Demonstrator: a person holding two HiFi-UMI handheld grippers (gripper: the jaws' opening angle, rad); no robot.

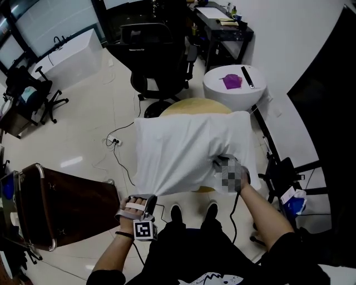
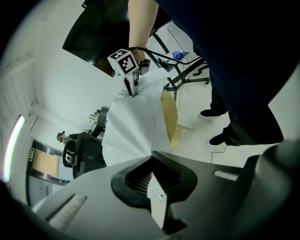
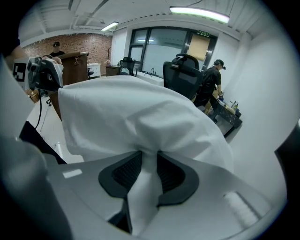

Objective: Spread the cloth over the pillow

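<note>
All three views are bright and evenly lit from overhead. In the right gripper view a long white ceiling strip light (image 3: 199, 14) burns out to pure white. The thin white cloth (image 3: 140, 122) below it shows only soft grey shadows in its folds. In the head view the glossy pale floor (image 1: 83, 128) carries a patch of glare at the left, and the cloth is close to washed out. Both gripper views are fisheye, with straight lines bowed and the corners dark. The left gripper (image 2: 152, 185) and right gripper (image 3: 145, 176) sit near their lenses and look slightly soft. The person's dark trousers (image 2: 243, 84) lack detail.
</note>
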